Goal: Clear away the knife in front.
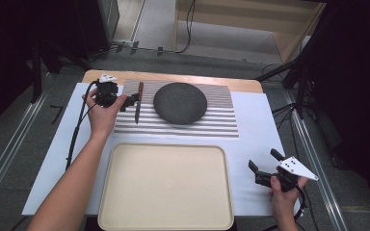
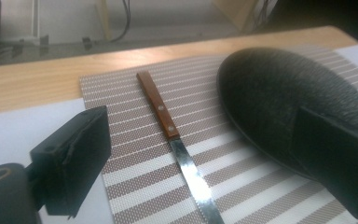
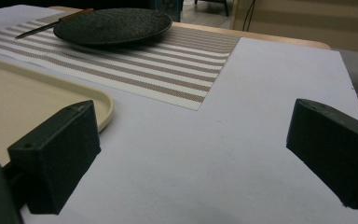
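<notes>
The left tongs [image 1: 131, 100] hang wide open over the left edge of the brown-and-white striped woven placemat [image 1: 221, 126], jaws straddling the wooden-handled table knife [image 1: 138, 103] without touching it. The knife lies flat, just beside the round dark stone-textured plate [image 1: 180, 103]. The right tongs [image 1: 265, 162] gape wide and empty above bare white sheet [image 1: 255, 139] near the desk's [image 1: 173, 77] right edge. A cream rectangular plastic tray [image 1: 166, 187] sits at the near edge, apart from the mat.
</notes>
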### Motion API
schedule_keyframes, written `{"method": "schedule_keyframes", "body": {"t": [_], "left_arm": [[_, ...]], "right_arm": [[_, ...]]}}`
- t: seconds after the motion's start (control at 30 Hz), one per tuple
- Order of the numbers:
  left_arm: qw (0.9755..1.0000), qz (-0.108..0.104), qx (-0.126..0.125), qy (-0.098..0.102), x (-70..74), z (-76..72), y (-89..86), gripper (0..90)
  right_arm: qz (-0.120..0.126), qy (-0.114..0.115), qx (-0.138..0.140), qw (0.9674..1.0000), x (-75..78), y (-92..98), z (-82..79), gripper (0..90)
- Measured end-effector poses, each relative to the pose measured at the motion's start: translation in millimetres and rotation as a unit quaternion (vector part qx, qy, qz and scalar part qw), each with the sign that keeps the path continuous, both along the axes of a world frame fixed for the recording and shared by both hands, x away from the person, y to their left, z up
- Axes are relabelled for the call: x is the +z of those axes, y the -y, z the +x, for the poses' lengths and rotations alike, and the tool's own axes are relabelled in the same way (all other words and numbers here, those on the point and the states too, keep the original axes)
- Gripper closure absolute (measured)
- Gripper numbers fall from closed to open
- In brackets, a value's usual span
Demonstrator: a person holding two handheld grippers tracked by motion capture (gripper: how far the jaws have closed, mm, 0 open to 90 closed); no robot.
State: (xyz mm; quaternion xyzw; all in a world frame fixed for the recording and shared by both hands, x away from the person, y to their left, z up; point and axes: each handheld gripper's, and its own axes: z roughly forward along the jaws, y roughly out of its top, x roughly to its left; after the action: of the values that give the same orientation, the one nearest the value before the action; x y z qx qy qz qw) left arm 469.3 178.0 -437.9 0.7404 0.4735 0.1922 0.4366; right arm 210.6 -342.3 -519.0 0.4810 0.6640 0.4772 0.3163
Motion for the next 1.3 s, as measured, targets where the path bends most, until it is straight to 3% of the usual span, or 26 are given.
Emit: {"method": "schedule_keyframes", "body": {"t": [0.13,0.23,0.33,0.37,0.47,0.67,0.93,1.07,1.17,1.3], "left_arm": [[0.9993,0.013,0.004,-0.035,-5.0,14.6,8.5,11.8],[0.998,0.035,0.001,-0.053,-8.4,23.7,16.1,14.0],[0.9967,0.039,0.002,-0.07,-11.0,32.7,21.0,15.6],[0.9954,0.046,0.003,-0.084,-11.9,38.8,23.1,18.0],[0.9942,0.044,0.011,-0.097,-12.3,44.9,23.6,25.9],[0.9894,0.058,0.026,-0.13,-12.7,60.4,27.1,35.6],[0.9813,0.102,0.035,-0.159,-17.0,72.7,35.5,43.4],[0.9801,0.107,0.034,-0.164,-20.6,76.4,39.1,49.3],[0.9749,0.131,0.029,-0.178,-25.3,79.7,44.5,53.3],[0.972,0.118,0.043,-0.199,-29.4,84.4,46.3,59.0]], "right_arm": [[0.0,0.0,0.0,1.0,-0.1,-0.1,0.3,1.5],[0.0,-0.001,0.0,1.0,-0.2,-0.1,0.4,1.5],[0.0,-0.002,0.0,1.0,-0.2,-0.1,0.5,1.5],[0.001,-0.004,0.0,1.0,-0.2,-0.3,0.5,1.5],[0.0,-0.003,0.0,1.0,-0.4,0.0,1.1,1.5],[-0.002,-0.004,-0.002,1.0,-0.8,0.1,2.0,1.5],[-0.005,-0.007,-0.001,1.0,-1.2,-1.0,2.8,1.5],[-0.007,-0.008,-0.001,0.9999,-1.3,-1.4,2.7,1.6],[-0.007,-0.007,-0.002,0.9999,-1.3,-1.3,2.8,1.7],[-0.008,-0.006,-0.003,0.9999,-1.4,-1.4,2.8,1.7]]}}
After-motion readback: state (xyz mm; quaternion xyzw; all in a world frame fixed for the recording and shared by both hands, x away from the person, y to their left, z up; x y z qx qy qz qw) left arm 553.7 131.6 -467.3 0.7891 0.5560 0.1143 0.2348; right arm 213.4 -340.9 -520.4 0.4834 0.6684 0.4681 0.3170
